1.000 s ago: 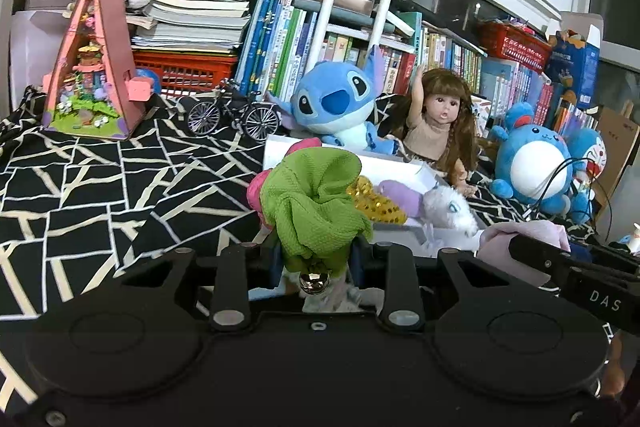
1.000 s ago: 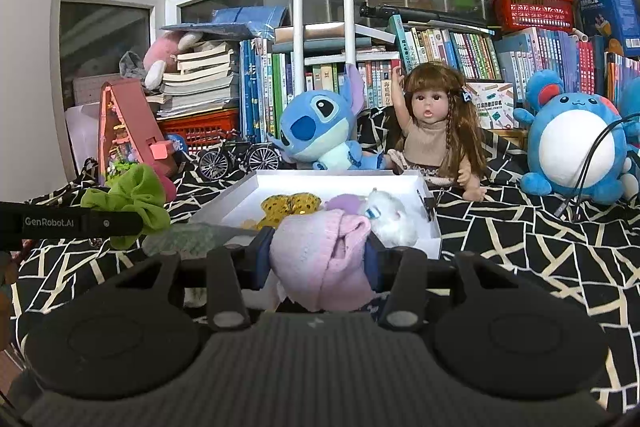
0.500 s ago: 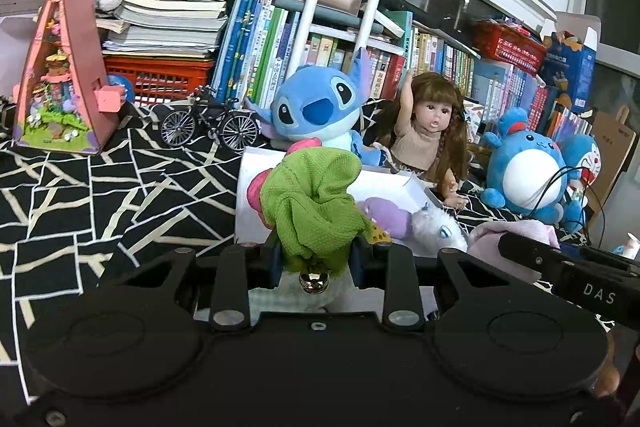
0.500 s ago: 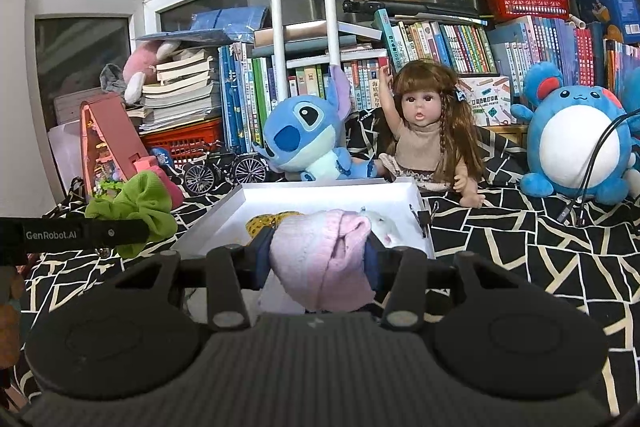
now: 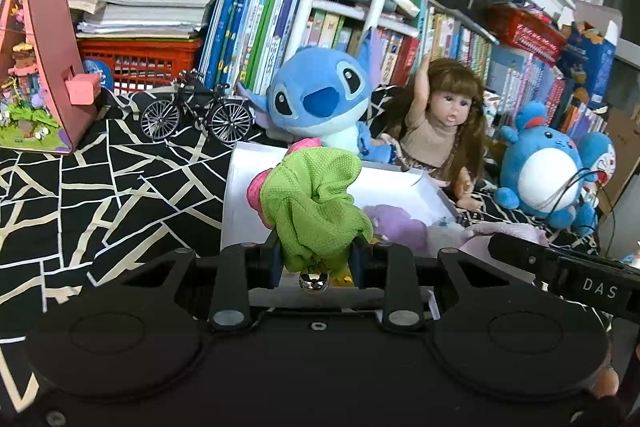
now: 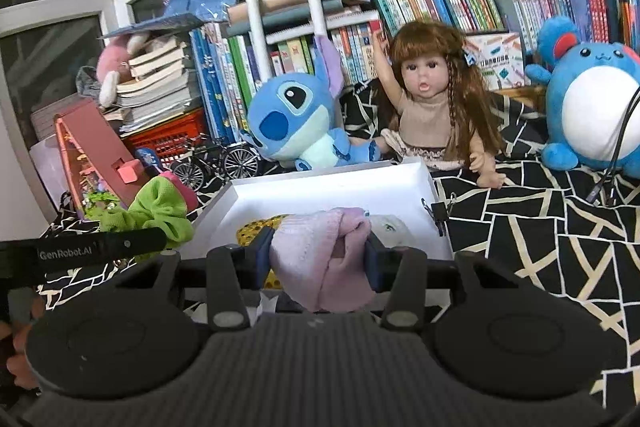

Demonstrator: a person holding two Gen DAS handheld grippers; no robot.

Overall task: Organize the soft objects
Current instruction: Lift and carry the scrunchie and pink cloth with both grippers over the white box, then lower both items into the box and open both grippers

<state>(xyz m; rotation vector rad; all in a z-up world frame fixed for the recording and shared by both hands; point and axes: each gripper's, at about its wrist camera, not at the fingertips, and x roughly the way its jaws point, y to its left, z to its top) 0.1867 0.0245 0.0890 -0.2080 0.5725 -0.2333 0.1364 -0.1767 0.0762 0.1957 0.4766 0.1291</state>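
My left gripper (image 5: 316,259) is shut on a green and pink soft cloth toy (image 5: 312,203) with a small metal bell, held over the near left corner of the white tray (image 5: 240,195). My right gripper (image 6: 318,259) is shut on a pale pink soft knitted piece (image 6: 320,259), held over the tray's near edge (image 6: 424,183). The green toy also shows in the right wrist view (image 6: 156,211), left of the tray. In the tray lie a yellow sequined item (image 6: 256,231), a purple plush (image 5: 396,227) and a white plush (image 6: 390,227).
Behind the tray sit a blue Stitch plush (image 6: 292,123), a doll (image 6: 428,107) and a round blue plush (image 6: 592,107). A toy bicycle (image 5: 196,115), a pink toy house (image 5: 36,67), a red basket and rows of books stand at the back. A black patterned cloth (image 5: 100,179) covers the surface.
Both grippers have moved forward toward the tray with their soft items still held. The tray and the toys behind it now appear closer.
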